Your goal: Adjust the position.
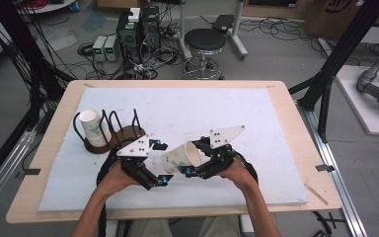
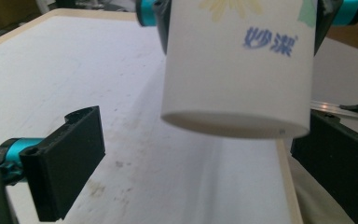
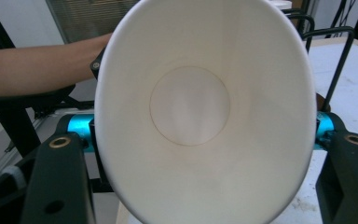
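Observation:
A white paper cup (image 1: pixel 180 158) with a flower print hangs on its side over the white mat, and my right gripper (image 1: pixel 193 157) is shut on it near the rim. In the right gripper view the cup (image 3: pixel 191 102) is squeezed oval, its mouth facing the camera between the two jaws of the right gripper (image 3: pixel 205 172). My left gripper (image 1: pixel 159 164) stands open, with the cup's base (image 2: pixel 235 123) between its spread jaws and apart from both. The left gripper (image 2: pixel 205 163) shows one black jaw on each side of that base.
A dark wire cup rack (image 1: pixel 123 134) on a brown round base stands at the mat's left, with a second paper cup (image 1: pixel 93 127) leaning in it. The white mat (image 1: pixel 192 106) covers most of the wooden table (image 1: pixel 296 128). A stool (image 1: pixel 205 42) stands beyond the far edge.

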`<state>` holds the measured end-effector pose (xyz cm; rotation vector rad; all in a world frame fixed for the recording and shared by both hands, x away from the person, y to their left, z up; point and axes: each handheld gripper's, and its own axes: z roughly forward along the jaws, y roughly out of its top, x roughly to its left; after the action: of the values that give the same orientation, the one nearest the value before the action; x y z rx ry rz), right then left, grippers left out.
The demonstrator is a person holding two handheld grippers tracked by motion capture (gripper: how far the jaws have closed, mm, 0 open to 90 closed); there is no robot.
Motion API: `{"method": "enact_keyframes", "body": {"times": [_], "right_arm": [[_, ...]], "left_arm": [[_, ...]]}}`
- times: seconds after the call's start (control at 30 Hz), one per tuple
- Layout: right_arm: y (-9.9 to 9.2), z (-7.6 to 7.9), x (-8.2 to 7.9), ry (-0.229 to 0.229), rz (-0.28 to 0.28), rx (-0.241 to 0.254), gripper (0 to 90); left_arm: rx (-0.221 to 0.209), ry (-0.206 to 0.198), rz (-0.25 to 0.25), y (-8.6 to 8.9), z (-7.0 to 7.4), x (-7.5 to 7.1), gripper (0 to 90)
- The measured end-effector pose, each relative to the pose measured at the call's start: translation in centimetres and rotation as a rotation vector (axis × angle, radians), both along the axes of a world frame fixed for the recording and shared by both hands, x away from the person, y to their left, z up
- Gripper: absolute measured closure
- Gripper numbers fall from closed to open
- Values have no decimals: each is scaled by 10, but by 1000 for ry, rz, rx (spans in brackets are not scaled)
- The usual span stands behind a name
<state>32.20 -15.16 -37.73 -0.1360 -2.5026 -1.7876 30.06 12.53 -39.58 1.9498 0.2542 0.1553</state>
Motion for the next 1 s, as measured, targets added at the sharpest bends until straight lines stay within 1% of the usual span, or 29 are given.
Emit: {"method": "enact_keyframes", "body": {"times": [0.03,0.1,0.2,0.27,0.37,0.5,0.53,0.57,0.67,0.73,0.77,0.8,0.83,0.87,0.93,1.0], "right_arm": [[-1,0,-1,5,-7,-9,323],[-2,1,0,-2,-17,-14,323],[-4,2,1,-6,-42,-31,323],[-4,2,1,-5,-54,-41,323],[-6,4,1,-9,-70,-61,323],[-8,6,1,-8,-94,-76,323],[-9,7,2,-13,-102,-80,323],[-9,7,2,-7,-110,-85,323],[-9,8,2,-13,-123,-98,323],[-9,8,2,-13,-126,-107,323],[-9,8,2,-9,-135,-115,323],[-8,9,3,-15,-136,-119,323],[-8,9,2,-9,-143,-127,323],[-8,9,3,-20,-148,-136,323],[-7,10,4,-20,-162,-151,323],[-7,12,4,-20,-180,-165,323]], "left_arm": [[6,1,10,2,0,-2,28],[17,2,28,8,-2,-4,28],[13,3,69,16,-6,-5,28],[0,8,102,23,-9,-6,28],[-6,11,132,32,-12,-8,28],[-20,14,185,45,-17,-12,28],[-25,15,203,48,-18,-13,28],[-27,17,220,52,-20,-14,28],[-48,39,272,63,-26,-16,28],[-73,63,295,70,-31,-17,28],[-73,67,308,74,-33,-18,28],[-69,64,324,77,-35,-20,28],[-72,64,338,80,-37,-21,28],[-75,67,351,84,-39,-22,28],[-84,61,394,91,-43,-24,28],[-99,64,434,98,-47,-26,28]]}}
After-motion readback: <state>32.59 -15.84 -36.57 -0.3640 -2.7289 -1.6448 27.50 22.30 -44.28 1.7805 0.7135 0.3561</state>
